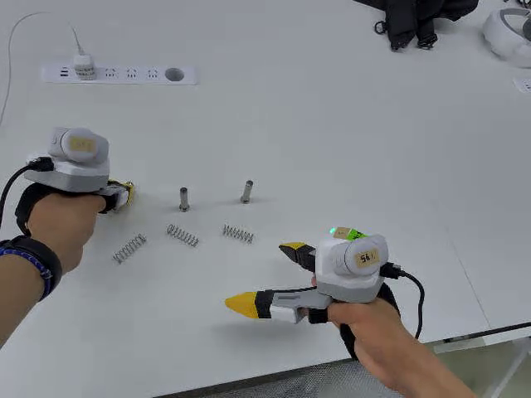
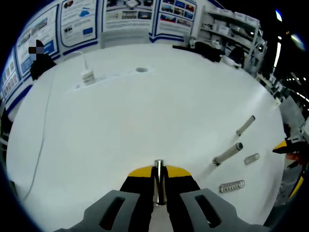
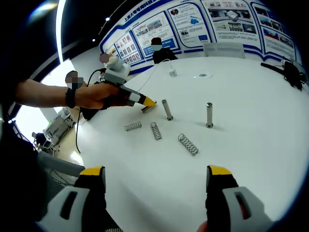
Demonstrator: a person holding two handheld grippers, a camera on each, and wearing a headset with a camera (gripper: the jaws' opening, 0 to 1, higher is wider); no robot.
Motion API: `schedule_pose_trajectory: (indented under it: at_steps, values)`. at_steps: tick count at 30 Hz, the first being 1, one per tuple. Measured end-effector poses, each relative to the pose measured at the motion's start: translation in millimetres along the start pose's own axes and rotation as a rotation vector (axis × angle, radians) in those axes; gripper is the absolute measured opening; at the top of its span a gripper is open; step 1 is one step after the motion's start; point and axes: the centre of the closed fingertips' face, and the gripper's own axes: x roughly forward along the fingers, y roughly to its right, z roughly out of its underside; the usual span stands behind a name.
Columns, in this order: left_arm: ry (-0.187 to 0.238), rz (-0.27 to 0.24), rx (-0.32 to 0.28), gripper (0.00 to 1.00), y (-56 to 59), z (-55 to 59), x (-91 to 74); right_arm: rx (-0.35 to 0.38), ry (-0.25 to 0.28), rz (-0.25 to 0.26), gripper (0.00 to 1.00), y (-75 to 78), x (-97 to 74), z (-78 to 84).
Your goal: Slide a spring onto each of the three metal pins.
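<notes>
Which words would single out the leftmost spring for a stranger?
On the white table, three springs lie before two upright pins. The leftmost spring lies nearest the left tool; in the head view it alone slants up to the right.

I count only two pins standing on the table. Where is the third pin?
The third pin is clamped in the left hand-held gripper, at the left of the head view, just left of the nearer standing pin.
</notes>
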Motion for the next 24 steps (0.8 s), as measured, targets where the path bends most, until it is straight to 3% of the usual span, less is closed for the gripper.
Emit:
schedule_pose_trajectory:
  at_steps: [9,24]
  values:
    - [0.029,-0.001,-0.016,0.07,-1.2,-6.2,-12.1,-0.006,-0.002,-0.006,0.87,-2.4,1.3,-0.5]
    - [0.04,0.0,-0.019,0.07,-3.3,-4.6,-25.2,-0.007,-0.001,-0.01,0.87,-4.9,1.7,0.5]
